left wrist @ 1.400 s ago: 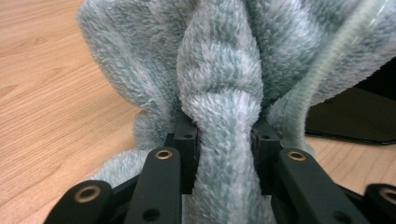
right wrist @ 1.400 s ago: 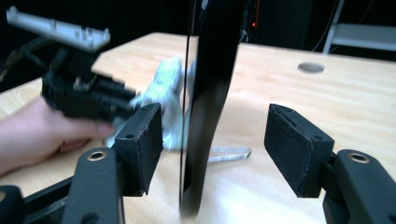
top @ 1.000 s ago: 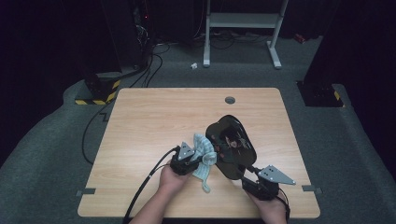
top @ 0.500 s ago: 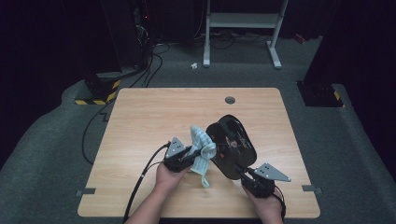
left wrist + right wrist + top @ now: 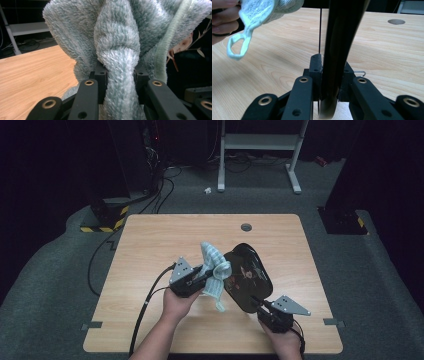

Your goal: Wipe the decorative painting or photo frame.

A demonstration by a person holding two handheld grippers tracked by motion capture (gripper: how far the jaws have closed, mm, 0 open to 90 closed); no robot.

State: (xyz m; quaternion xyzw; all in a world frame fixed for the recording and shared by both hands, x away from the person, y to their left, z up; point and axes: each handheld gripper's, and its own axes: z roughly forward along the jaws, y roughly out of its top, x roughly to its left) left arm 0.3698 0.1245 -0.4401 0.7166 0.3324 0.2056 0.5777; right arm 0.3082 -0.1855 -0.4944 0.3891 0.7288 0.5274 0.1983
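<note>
High view: the left gripper [image 5: 205,272] holds a bunched pale blue-green cloth [image 5: 214,270] and presses it against the face of a dark glossy plate [image 5: 248,276], which is tipped up off the wooden table [image 5: 150,245]. The plate's lower edge sits in the right gripper [image 5: 257,301], whose jaws clamp that rim from below; the plate rises up and away from them toward the cloth. A tail of the cloth hangs below the left jaws.

Left gripper view: the jaws stand narrow, pinched on a thick fold of the cloth [image 5: 117,62] that runs straight up between the pads and fans out above them. Just right of the jaws, behind the cloth, the plate [image 5: 190,50] shows a dark surface with a pale leaf-like pattern.

Right gripper view: the jaws have just been closing and now grip the plate's rim [image 5: 337,50] edge-on — the plate stands between the pads as a thin dark blade running upward. To the upper left of the jaws the cloth [image 5: 259,10] hangs with a small hanging loop [image 5: 235,48] dangling free beside the person's fingers [image 5: 223,23].

Handling, as I judge it: the cloth is soft, fluffy and light, safe to pinch anywhere, best in a gathered wad as here. The plate looks stiff, smooth and breakable — slippery under narrow pads, so a deep bite on the rim and gentle wiping pressure seem wise.

No brand, label or readable writing shows on either thing.
</note>
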